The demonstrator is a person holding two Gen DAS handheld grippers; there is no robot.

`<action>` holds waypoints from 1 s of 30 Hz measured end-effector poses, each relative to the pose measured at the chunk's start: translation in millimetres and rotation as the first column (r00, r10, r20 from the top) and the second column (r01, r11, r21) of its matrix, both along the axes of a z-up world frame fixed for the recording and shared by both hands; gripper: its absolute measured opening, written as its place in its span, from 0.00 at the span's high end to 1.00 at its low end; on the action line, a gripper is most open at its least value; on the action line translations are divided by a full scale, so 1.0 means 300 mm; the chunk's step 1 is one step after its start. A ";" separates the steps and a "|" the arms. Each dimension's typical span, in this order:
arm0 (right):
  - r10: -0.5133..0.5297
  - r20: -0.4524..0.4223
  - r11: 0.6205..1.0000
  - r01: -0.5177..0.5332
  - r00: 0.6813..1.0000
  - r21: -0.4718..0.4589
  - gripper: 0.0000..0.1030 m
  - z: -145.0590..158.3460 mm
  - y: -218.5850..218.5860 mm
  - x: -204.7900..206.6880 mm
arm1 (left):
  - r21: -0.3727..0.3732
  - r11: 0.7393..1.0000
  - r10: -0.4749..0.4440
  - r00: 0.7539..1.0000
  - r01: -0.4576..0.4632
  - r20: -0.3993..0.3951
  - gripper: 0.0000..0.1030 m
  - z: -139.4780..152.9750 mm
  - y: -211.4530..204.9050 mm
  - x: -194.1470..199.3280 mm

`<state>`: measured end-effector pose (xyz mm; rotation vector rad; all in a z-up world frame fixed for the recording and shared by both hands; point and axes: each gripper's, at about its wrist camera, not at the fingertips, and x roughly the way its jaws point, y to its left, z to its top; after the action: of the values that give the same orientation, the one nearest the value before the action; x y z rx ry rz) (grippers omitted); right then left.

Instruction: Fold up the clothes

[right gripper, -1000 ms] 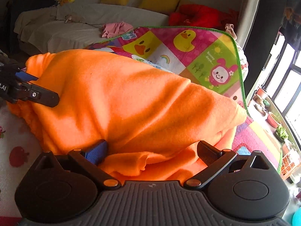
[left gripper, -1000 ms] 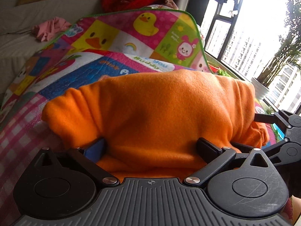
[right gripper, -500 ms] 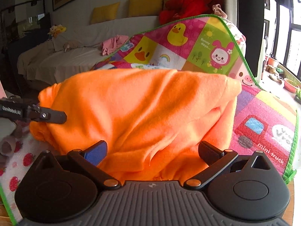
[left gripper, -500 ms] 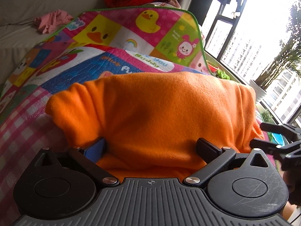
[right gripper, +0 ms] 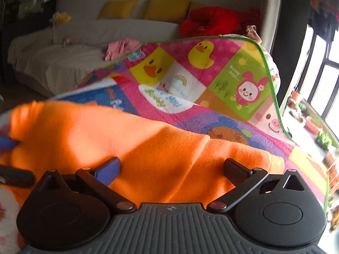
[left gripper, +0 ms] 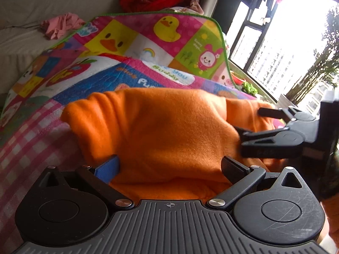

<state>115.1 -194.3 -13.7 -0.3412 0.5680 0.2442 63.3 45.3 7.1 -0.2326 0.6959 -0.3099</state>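
Both tools look spread wide with fleece bulging between the fingers. On your left tool (left gripper: 169, 167) the blue pad and the black pad stand well apart and the orange fleece garment (left gripper: 161, 131) fills the gap; same on your right tool (right gripper: 171, 167). So neither is clenched on the cloth; whether the fingers rest against it or just straddle it, I can't tell. The garment lies bunched in a thick layered mound on the play mat (left gripper: 131, 42), near end right against both tools, far edge rolled over toward the blue panel. In the left view the right tool's fingers (left gripper: 267, 141) sit at the garment's right end, also parted. Step in hand, my read: mid-fold, with the cloth doubled over but loose and uneven; that mound fits either a fold just laid down and let go, or a bundle about to be gripped for another fold. Whichever it is, the next move needs the layers squared up: edges lined, the hump on the left flattened, tools working opposite ends evenly so the thick fleece doesn't skew.
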 end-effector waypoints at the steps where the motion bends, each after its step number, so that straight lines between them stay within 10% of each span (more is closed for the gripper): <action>1: 0.007 0.020 1.000 -0.007 1.000 -0.029 0.00 -0.012 0.012 -0.004 | -0.009 1.000 0.013 1.000 -0.013 0.016 0.00 0.022 0.016 -0.014; 17: -0.004 -0.061 0.989 0.013 0.998 0.147 0.00 0.020 -0.076 -0.041 | 0.155 0.979 0.134 0.991 -0.130 -0.017 0.00 -0.074 0.064 0.095; 23: 0.036 0.079 0.972 -0.053 0.996 0.230 0.00 0.124 -0.055 -0.148 | 0.156 0.980 0.128 0.992 -0.124 -0.019 0.00 -0.088 0.065 0.086; 30: 0.074 -0.019 0.996 -0.073 0.997 0.049 0.00 0.008 0.074 -0.147 | 0.149 0.982 0.122 0.992 -0.117 -0.025 0.00 -0.093 0.082 0.064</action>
<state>71.0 -172.2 -11.3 -0.3129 0.5693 0.3320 82.6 69.9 -20.7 -0.1387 0.7317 -0.1396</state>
